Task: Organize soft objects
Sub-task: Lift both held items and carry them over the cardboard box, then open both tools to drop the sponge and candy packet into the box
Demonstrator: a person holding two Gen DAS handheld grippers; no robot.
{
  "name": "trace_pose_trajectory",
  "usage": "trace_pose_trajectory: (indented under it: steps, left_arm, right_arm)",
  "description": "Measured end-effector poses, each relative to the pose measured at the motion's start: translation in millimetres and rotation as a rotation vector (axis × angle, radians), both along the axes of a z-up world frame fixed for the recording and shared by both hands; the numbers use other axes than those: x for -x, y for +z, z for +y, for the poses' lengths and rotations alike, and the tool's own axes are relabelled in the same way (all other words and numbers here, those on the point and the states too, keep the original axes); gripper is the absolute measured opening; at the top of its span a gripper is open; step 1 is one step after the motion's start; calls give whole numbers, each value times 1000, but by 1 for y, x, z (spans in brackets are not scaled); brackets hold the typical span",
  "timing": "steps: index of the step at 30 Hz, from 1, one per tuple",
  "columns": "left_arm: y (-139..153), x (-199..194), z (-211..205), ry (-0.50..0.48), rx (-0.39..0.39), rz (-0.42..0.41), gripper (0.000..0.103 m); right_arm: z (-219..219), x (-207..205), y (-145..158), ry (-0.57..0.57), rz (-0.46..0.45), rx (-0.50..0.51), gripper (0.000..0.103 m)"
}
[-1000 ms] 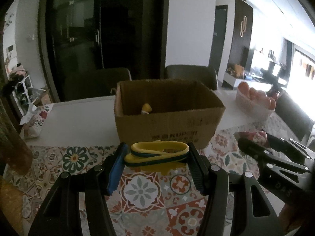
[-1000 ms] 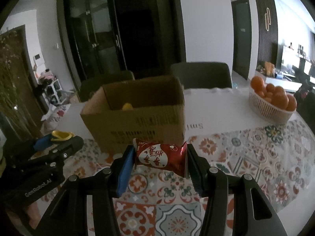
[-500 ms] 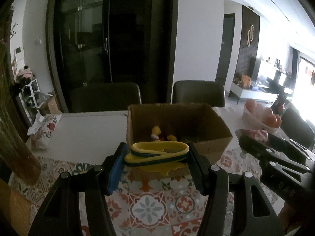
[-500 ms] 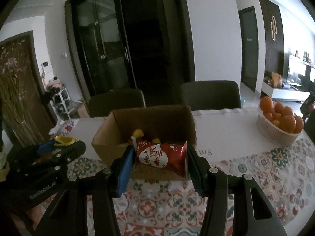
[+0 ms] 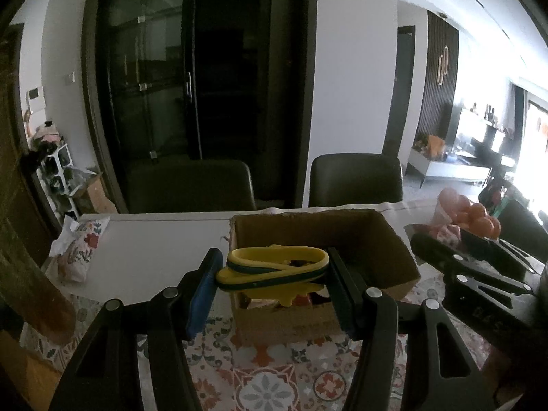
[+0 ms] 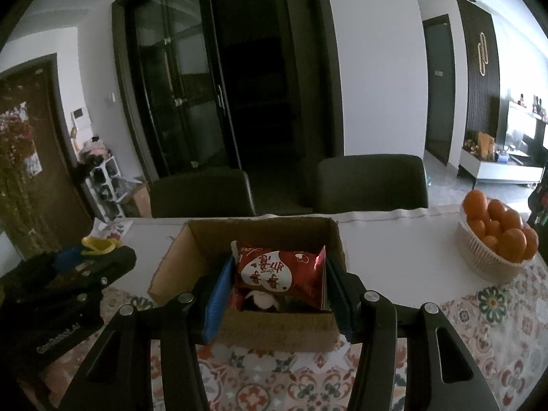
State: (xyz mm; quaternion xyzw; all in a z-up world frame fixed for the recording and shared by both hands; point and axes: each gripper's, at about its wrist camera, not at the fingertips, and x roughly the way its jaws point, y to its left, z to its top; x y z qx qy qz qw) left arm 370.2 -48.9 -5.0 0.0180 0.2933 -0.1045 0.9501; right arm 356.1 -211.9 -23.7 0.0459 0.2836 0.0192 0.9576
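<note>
Poised over cardboard box (image 6: 246, 322): left tool (image 5: 272, 272) clamping yellow-green slipper (image 5: 274, 267), right tool (image 6: 279, 274) clamping red snack packet (image 6: 279, 270); release next.

Yellow soft toy (image 5: 274, 269): flattened yellow loop shape with a dark green band along its edge, lying roughly level, pinched from both sides between gripper fingers, raised over the near left part of the cardboard box.

Red snack packet (image 6: 281, 274): glossy red foil pouch with a white heart-shaped panel bearing red characters, which read inverted; crimped side seams; clamped at both edges between gripper fingers, held over the near side of the box opening.

Cardboard box (image 6: 274, 332): open-topped brown carton standing on the table, partly on the patterned mat; inside lie soft items, indistinct in shadow.
</note>
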Motion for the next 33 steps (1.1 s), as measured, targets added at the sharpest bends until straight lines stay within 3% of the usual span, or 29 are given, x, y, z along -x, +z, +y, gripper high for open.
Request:
trace_pose_trajectory:
  steps: [14,25,28,33]
  left_arm:
    - [-7,-58,-12,-28,-45,59,59]
    - [-27,-103,-16,-44,-33,192,60]
    - [-32,-111,-15,-35,-23,224,68]
    - [-33,-111,-13,-14,-25,228,72]
  right_arm:
    - [0,-57,-3,23,72,45,54]
    - [-2,-99,-17,51,176,27,55]
    - [-2,-110,-21,58,216,9,65]
    - [-6,-117,-28,37,256,-16,68]
